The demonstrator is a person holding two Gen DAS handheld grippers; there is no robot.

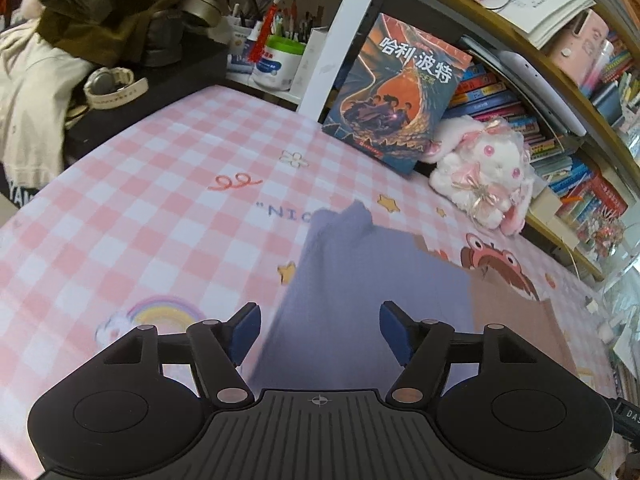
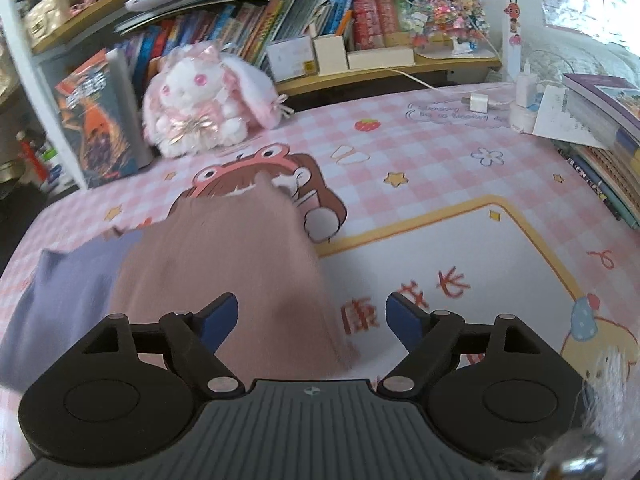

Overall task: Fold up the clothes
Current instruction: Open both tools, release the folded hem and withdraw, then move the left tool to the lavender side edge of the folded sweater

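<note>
Both claws, left claw [image 1: 320, 334] and right claw [image 2: 312, 322], are held apart above a purple-and-pink garment [image 2: 224, 264] spread near the plush rabbit [image 2: 200, 100]; edges are best gripped evenly

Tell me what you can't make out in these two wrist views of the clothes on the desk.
- Purple garment: left wrist view, motion-blurred; its near edge is hidden behind the left tool, so what kind of garment it is cannot be told.
- Pink garment: right wrist view, blurred; its near part is hidden by the right tool.
- Where the two overlap: which lies on top is unclear.
- The person's hands: out of view.
</note>
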